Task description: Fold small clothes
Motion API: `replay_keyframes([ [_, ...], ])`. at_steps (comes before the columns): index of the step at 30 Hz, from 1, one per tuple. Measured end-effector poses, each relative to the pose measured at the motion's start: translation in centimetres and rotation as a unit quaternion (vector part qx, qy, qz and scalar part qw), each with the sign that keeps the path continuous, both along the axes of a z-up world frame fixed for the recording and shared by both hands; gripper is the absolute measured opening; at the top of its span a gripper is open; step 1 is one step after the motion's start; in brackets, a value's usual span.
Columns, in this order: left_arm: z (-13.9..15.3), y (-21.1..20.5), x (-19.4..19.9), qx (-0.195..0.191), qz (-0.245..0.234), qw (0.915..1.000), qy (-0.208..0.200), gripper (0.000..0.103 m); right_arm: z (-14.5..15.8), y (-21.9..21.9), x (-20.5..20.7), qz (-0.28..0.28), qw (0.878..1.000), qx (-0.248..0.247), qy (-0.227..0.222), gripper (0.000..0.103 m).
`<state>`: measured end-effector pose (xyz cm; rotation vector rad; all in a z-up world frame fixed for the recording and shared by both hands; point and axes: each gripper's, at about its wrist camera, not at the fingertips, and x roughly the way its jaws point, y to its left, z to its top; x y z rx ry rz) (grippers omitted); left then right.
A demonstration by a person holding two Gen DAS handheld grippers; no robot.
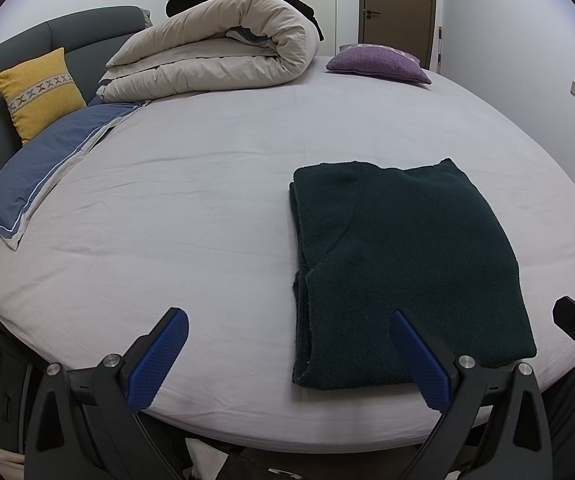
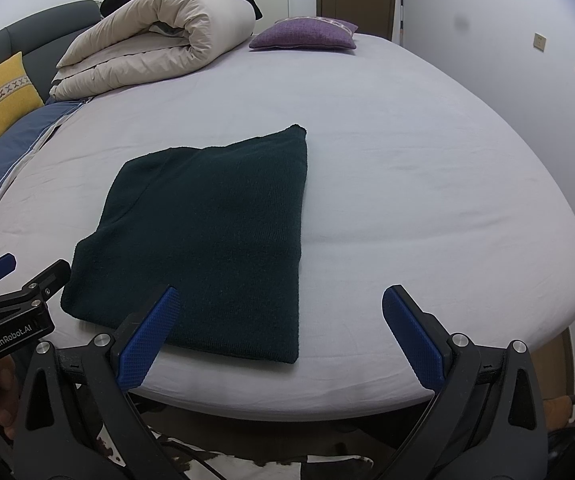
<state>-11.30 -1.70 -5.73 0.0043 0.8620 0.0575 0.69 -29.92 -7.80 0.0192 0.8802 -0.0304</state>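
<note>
A dark green knitted sweater (image 1: 403, 264) lies folded into a flat rectangle on the pale grey bed sheet (image 1: 191, 208), near the front edge; it also shows in the right wrist view (image 2: 207, 232). My left gripper (image 1: 287, 320) is open and empty, held just off the bed's front edge, its right finger over the sweater's near left part. My right gripper (image 2: 281, 300) is open and empty, its left finger over the sweater's near edge. The left gripper's side shows at the left of the right wrist view (image 2: 19, 292).
A rolled beige duvet (image 1: 223, 56) lies at the back of the bed. A purple cushion (image 1: 379, 64) sits at the back right, a yellow cushion (image 1: 39, 92) and a blue pillow (image 1: 39, 176) at the left by the grey headboard (image 1: 87, 28). A wall stands right.
</note>
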Motion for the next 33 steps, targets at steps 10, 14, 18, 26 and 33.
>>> replay_keyframes([
  [10, 0.05, -0.12, -0.11, -0.001, 0.001, 1.0, 0.0, 0.103, 0.01, 0.0, -0.02, 0.0, 1.0, 0.001, 0.0, 0.103],
  [14, -0.05, -0.17, -0.19, -0.001, 0.001, 1.0, 0.001, 0.103, -0.04, 0.06, -0.24, 0.001, 1.0, 0.001, 0.0, 0.103],
  [18, -0.07, -0.21, -0.23, -0.001, 0.001, 1.0, 0.001, 0.103, -0.17, -0.12, -0.18, 0.002, 1.0, 0.001, 0.0, 0.103],
  [26, -0.41, -0.37, -0.25, -0.002, -0.002, 1.0, 0.005, 0.103, -0.15, -0.21, -0.25, 0.002, 1.0, 0.002, 0.001, 0.103],
  [33, -0.44, -0.32, -0.29, -0.003, 0.002, 1.0, 0.004, 0.103, -0.11, -0.35, -0.24, 0.002, 1.0, 0.002, 0.001, 0.103],
])
